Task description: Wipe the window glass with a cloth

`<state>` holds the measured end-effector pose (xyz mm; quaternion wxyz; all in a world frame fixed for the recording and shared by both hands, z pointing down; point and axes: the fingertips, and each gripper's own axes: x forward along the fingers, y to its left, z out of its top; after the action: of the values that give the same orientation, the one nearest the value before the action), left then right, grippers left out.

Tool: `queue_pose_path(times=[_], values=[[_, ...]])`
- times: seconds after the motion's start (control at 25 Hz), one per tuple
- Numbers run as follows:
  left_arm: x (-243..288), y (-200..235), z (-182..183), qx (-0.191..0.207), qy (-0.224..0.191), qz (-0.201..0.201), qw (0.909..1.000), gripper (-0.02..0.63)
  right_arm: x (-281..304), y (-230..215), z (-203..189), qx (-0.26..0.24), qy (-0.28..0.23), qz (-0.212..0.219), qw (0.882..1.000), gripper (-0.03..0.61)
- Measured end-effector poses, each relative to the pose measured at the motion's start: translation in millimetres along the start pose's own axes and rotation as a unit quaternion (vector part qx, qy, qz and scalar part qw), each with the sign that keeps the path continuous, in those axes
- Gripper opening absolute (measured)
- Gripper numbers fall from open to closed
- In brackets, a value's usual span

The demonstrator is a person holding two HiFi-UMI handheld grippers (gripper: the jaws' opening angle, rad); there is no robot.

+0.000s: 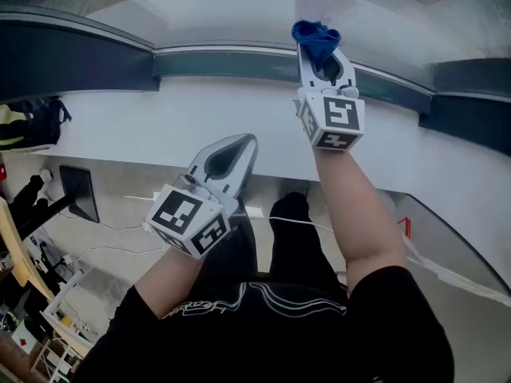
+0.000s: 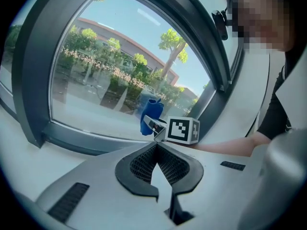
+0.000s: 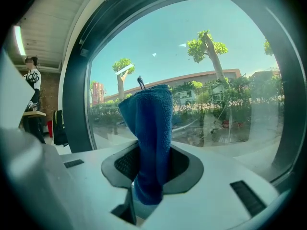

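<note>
The right gripper (image 1: 318,53) is reaching out to the window glass (image 1: 231,6). Its jaws are squeezed tight on a blue cloth (image 1: 314,35). In the right gripper view the cloth fills the gap between the jaws, and its fluffy end sticks up out of them. The cloth is low down on the window, right by the dark frame (image 1: 72,58) at the bottom of the glass. I cannot tell if it is really touching the glass. The left gripper (image 1: 242,145) is held back from the window, over the white sill (image 1: 160,122) and well apart from the cloth. Its jaws are pressed together at the tips and there is nothing between them. Through the glass there are trees and a long building outside.
</note>
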<state>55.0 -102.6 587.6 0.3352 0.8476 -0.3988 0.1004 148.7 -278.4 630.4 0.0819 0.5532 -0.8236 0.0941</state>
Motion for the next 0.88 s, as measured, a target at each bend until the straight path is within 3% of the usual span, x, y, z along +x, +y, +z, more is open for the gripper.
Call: queue_pose_path(times=[0.56, 0.88], values=[[89.8, -85.4, -2.9, 0.021, 0.027, -0.040, 0.9986, 0.005, -60.4, -127.9, -5.8, -0.005, -0.003, -0.040, 0.999, 0.093], [141.6, -135.1, -11.0, 0.037, 0.050, -0.072, 0.9955, 0.005, -104.1, -224.9, -17.4, -0.012, 0.005, -0.093, 0.996, 0.092]])
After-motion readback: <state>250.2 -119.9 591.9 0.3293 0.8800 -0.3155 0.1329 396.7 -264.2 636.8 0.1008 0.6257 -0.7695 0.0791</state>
